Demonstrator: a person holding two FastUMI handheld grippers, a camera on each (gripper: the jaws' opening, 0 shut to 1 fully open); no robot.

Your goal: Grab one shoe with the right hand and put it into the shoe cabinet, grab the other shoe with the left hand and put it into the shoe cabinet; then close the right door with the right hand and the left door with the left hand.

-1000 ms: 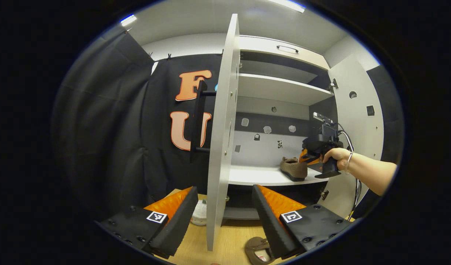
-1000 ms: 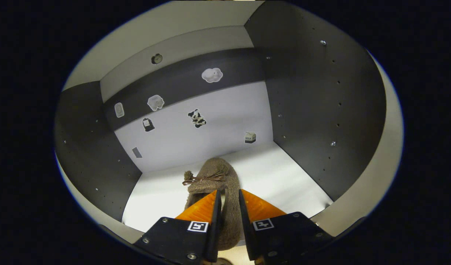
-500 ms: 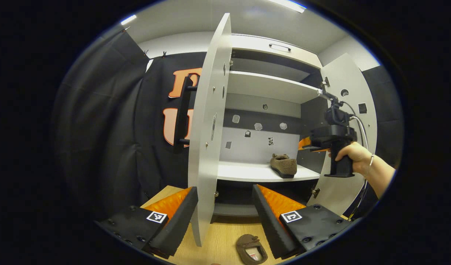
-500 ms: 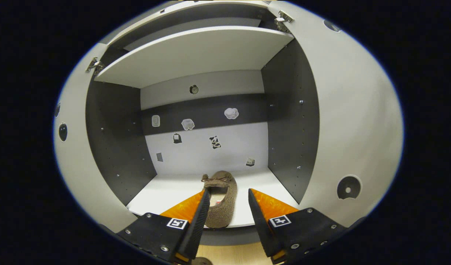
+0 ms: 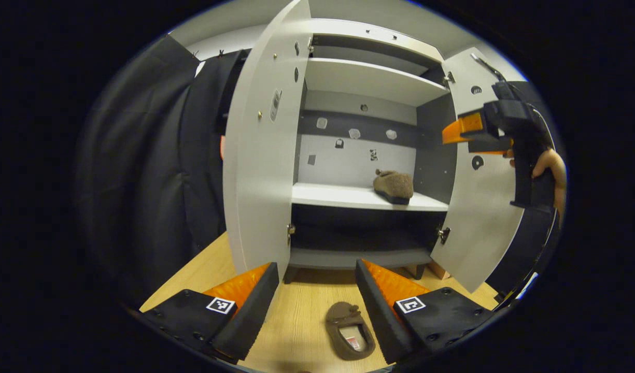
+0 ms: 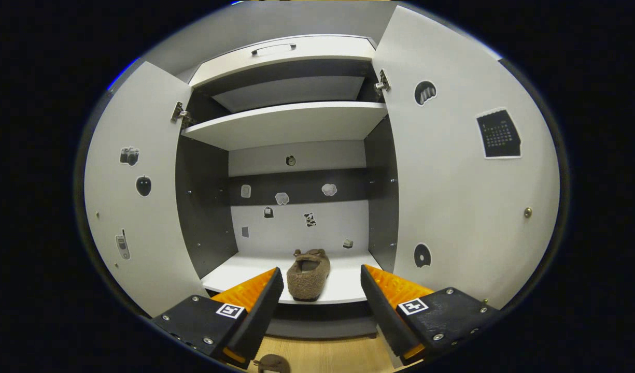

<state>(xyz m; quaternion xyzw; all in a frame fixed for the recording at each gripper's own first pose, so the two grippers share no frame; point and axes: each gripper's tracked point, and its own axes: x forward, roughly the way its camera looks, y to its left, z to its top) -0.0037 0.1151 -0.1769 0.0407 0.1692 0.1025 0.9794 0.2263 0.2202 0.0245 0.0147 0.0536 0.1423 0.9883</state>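
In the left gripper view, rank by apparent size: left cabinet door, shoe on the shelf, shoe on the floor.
1. Left cabinet door, clearly largest.
2. Shoe on the floor and shoe on the shelf look similar; the floor shoe is nearer the camera, so unranked.

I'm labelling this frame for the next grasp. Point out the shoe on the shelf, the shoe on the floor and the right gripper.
shoe on the shelf (image 6: pixel 308 273): right gripper view, its fuzzy upper.
shoe on the floor (image 5: pixel 350 330): left gripper view, its insole.
right gripper (image 5: pixel 460 129): left gripper view, at its fingertips.

Recording booth: black cloth wall (image 5: pixel 141 155), shoe cabinet (image 6: pixel 291 124)
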